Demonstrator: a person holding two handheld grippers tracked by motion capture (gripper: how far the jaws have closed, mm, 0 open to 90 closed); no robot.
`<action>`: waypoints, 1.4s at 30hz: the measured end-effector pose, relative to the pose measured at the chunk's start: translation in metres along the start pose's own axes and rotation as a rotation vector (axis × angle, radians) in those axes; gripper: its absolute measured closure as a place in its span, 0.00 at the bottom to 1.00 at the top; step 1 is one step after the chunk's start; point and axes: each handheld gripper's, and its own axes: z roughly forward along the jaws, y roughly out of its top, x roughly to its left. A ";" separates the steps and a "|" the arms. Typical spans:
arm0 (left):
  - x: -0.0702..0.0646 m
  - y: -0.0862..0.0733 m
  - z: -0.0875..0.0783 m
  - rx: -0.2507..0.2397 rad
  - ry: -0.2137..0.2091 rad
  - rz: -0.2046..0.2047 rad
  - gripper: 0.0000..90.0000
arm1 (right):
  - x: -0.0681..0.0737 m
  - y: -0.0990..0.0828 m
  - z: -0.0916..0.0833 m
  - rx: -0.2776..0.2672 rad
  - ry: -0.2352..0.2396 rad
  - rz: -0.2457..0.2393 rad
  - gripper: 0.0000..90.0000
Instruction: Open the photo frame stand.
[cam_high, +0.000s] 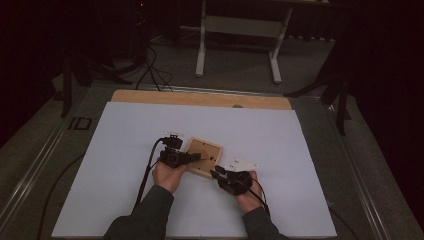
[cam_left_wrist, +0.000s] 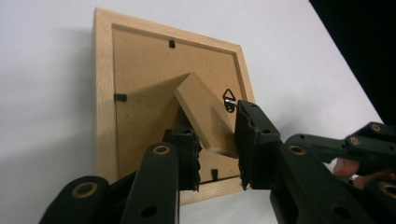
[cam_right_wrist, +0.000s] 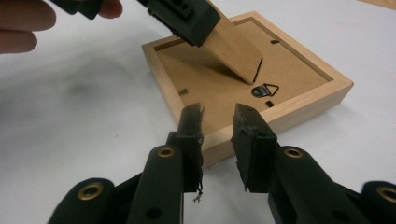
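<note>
A light wooden picture frame (cam_high: 207, 148) (cam_left_wrist: 140, 70) (cam_right_wrist: 299, 93) lies face down on the white sheet (cam_high: 125, 150). Its brown back board carries a fold-out stand (cam_left_wrist: 205, 112) (cam_right_wrist: 233, 51) and a small metal hanger (cam_left_wrist: 229, 100) (cam_right_wrist: 265, 89). My left gripper (cam_high: 197, 157) (cam_left_wrist: 217, 149) is shut on the free end of the stand, which is lifted at a slant off the back board. My right gripper (cam_high: 216, 173) (cam_right_wrist: 217, 123) hovers open at the frame's near edge, with nothing between its jaws. The left gripper (cam_right_wrist: 187, 14) also shows at the top of the right gripper view.
A few small white bits (cam_high: 240, 162) lie on the sheet just right of the frame. A bare wooden strip (cam_high: 200, 98) runs along the table's far edge. Beyond it stand a white table base (cam_high: 237, 30) and floor cables (cam_high: 150, 70).
</note>
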 end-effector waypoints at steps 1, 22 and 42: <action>0.000 0.000 0.000 0.000 -0.001 0.001 0.80 | -0.001 0.000 -0.001 -0.002 -0.001 0.004 0.79; -0.014 -0.011 -0.011 -0.031 -0.108 0.038 0.93 | -0.017 0.002 -0.012 -0.040 -0.069 0.077 0.70; -0.012 -0.024 -0.020 -0.050 -0.164 0.066 0.96 | -0.044 0.000 -0.020 -0.105 -0.058 0.222 0.50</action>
